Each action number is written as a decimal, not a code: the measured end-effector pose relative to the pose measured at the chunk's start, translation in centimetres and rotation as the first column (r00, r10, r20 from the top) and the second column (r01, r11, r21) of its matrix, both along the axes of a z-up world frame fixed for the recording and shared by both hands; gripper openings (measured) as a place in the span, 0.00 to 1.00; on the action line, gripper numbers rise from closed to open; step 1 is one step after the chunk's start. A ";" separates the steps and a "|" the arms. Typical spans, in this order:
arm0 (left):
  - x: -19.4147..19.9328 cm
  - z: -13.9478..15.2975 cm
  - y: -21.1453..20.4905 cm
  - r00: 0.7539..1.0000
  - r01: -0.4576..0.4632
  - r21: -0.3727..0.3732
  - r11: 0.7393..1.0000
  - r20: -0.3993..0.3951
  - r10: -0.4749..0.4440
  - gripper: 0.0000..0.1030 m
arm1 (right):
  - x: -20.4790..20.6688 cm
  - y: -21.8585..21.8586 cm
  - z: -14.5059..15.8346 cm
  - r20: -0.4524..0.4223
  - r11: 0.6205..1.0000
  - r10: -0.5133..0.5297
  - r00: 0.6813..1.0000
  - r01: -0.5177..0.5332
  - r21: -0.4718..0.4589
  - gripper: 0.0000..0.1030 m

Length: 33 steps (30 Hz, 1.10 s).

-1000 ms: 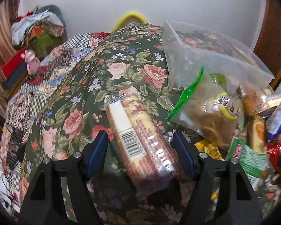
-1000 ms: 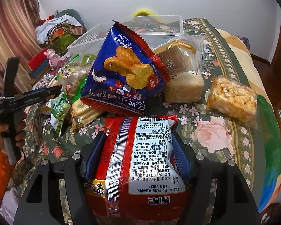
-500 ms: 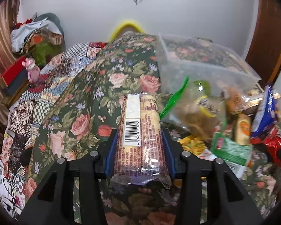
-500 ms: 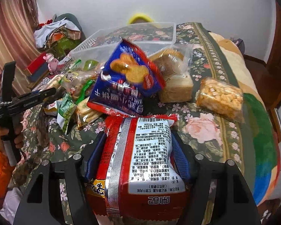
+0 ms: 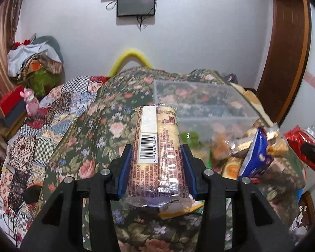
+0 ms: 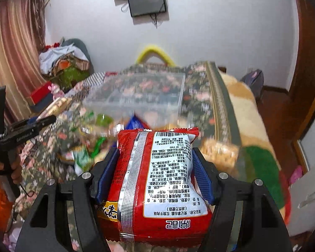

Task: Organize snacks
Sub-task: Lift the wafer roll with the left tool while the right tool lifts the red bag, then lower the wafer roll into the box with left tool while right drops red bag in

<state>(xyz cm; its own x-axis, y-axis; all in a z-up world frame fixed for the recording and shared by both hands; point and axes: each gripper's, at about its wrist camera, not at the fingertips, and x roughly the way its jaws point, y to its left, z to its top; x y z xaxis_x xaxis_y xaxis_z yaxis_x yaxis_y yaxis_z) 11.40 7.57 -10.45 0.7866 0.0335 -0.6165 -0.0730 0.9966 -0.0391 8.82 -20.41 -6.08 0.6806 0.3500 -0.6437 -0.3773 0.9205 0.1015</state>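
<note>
The left gripper (image 5: 156, 166) has its jaws closed on one long biscuit pack (image 5: 156, 153), barcode side up, held above the floral bedspread (image 5: 90, 138). The right gripper (image 6: 155, 174) has its jaws closed on one red noodle packet (image 6: 155, 182), printed back panel facing the camera, held above the bed.

One clear plastic bin (image 5: 201, 103) sits on the bedspread, far of both grippers; the left wrist view places it right of the biscuit pack, and the right wrist view (image 6: 136, 92) places it straight ahead, beyond the noodle packet.

Only the left wrist view resolves the snack pile to the right of the bin: one blue snack bag (image 5: 256, 157), standing on edge, with several blurred packets around it that cannot be counted. It also shows the red noodle packet (image 5: 302, 147) at the far right edge.

Only the right wrist view shows the left gripper from outside (image 6: 21, 130), at the left edge, gripped by a hand (image 6: 14, 168) in an orange sleeve. It also shows one pack of pale puffed snacks (image 6: 218, 153) on the bedspread, right of the noodle packet, and blurred green wrappers (image 6: 88, 153) to its left.

Both views show one wall screen (image 5: 136, 3) and one yellow arc (image 5: 130, 56) beyond the bed.
</note>
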 end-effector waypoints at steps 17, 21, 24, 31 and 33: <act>6.9 2.9 -1.9 0.997 0.054 0.012 0.998 0.049 -0.054 0.44 | 6.3 3.2 3.7 0.156 0.999 0.002 0.988 -0.008 0.039 0.63; 9.1 3.0 -2.3 0.997 0.066 0.007 0.998 0.044 -0.067 0.44 | 7.9 3.9 3.7 0.163 0.999 0.008 0.987 -0.014 0.035 0.63; 10.9 2.9 -2.4 0.997 0.074 0.000 0.997 0.036 -0.074 0.44 | 9.2 4.4 3.3 0.155 0.999 0.013 0.988 -0.018 0.028 0.63; 15.2 1.5 -2.3 0.995 0.092 -0.025 0.995 -0.025 -0.092 0.44 | 12.5 5.3 1.7 0.094 0.999 0.036 0.995 -0.037 0.007 0.63; 16.4 0.7 -2.3 0.993 0.099 -0.028 0.995 -0.054 -0.101 0.44 | 13.5 5.7 0.9 0.066 0.999 0.047 0.997 -0.046 -0.017 0.63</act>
